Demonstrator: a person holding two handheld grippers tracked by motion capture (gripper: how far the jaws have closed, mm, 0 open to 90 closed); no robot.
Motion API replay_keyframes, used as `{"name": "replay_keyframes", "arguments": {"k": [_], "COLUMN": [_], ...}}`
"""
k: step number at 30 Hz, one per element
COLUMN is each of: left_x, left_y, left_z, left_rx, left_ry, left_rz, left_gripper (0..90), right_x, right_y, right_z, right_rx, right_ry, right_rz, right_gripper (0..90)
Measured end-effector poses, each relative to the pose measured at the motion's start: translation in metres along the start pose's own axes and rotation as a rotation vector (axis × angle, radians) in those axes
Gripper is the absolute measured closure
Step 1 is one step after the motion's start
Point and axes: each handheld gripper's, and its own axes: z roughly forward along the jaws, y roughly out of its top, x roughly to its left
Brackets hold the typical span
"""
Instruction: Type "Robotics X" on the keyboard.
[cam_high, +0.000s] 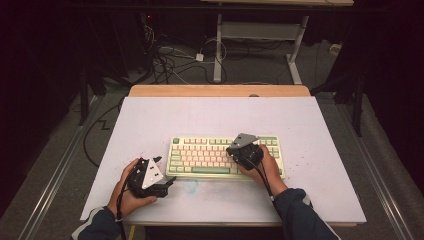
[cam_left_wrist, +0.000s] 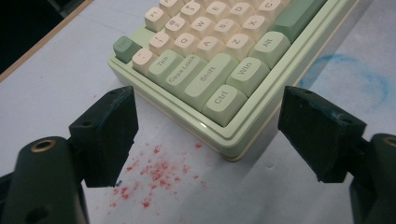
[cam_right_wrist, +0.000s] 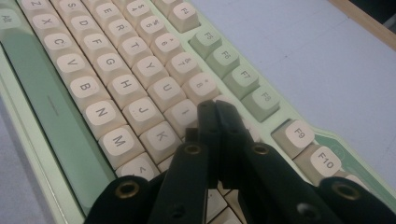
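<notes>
- A cream and pale-green mechanical keyboard (cam_high: 225, 157) is being shown lying flat on the white table top (cam_high: 320, 150), in the near middle of it, with its long side running across the table.
- The right gripper (cam_high: 244, 145), a black two-jaw tool topped by a grey three-cornered plate, is being held over the right half of the keyboard by the person's right hand (cam_high: 267, 167).
- In the right gripper view its jaws are being kept pressed together with nothing between them, and the joined tips (cam_right_wrist: 217, 119) are being pointed down at the cream keys just beyond the J and K keys; whether a key is actually being touched cannot be told.
- The left gripper (cam_high: 162, 170), likewise black with a grey plate, is being held in the left hand (cam_high: 131, 192) just beside the near left corner of the keyboard.
- In the left gripper view its jaws are being held wide apart, one on each side of that corner, clear of it, with the Ctrl key (cam_left_wrist: 223, 103) lying between them farther off; nothing is being gripped.
- Red specks (cam_left_wrist: 154, 175) are being seen scattered on the table top under the left gripper, and a faint blue ring-shaped smear (cam_left_wrist: 359, 77) is being seen by the keyboard's front edge.
</notes>
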Motion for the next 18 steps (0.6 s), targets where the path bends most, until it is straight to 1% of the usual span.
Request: {"name": "replay_keyframes", "arguments": {"k": [3,4,5,6,7,9,11,13,14,15,17,18], "left_x": [0.000,0.000,0.000,0.000,0.000,0.001,0.001,0.001,0.001,0.001,0.001,0.001], "left_y": [-0.001,-0.001,-0.001,0.000,0.000,0.000,0.000,-0.001,0.000,0.000,0.000,0.000], "left_z": [0.000,0.000,0.000,0.000,0.000,0.000,0.000,0.000,0.000,0.000,0.000,0.000], "left_rx": [0.005,0.006,0.005,0.004,0.004,0.005,0.006,0.008,0.009,0.004,0.004,0.007], "left_ry": [-0.001,-0.001,-0.001,-0.002,-0.002,0.000,0.001,0.004,0.004,0.003,0.000,0.002], "left_rz": [0.000,0.000,0.000,-0.001,-0.001,-0.002,-0.004,-0.002,-0.005,-0.015,-0.022,-0.020], "left_gripper": [19.0,18.9,18.9,19.0,19.0,19.0,19.0,19.0,19.0,19.0,19.5,19.8], "right_x": [0.001,0.001,0.001,0.001,0.000,-0.001,-0.001,-0.001,-0.001,-0.001,-0.001,-0.001], "right_y": [-0.001,-0.001,0.000,0.000,0.000,-0.001,-0.001,0.000,0.000,0.000,-0.001,-0.002], "right_z": [0.002,0.002,0.002,0.001,0.001,-0.002,-0.006,-0.007,-0.010,-0.012,-0.016,-0.020], "right_rx": [0.020,0.018,0.020,0.018,0.006,-0.006,-0.029,-0.039,-0.056,-0.065,-0.089,-0.108], "right_ry": [0.001,0.009,0.004,0.004,0.013,0.012,0.018,0.014,0.018,0.019,0.017,0.014], "right_rz": [-0.009,-0.005,-0.014,-0.008,0.003,0.016,0.020,0.018,0.027,0.030,0.033,0.042], "right_gripper": [90.0,90.0,90.0,90.0,90.0,90.0,90.0,90.0,89.2,87.9,86.2,83.2]}}
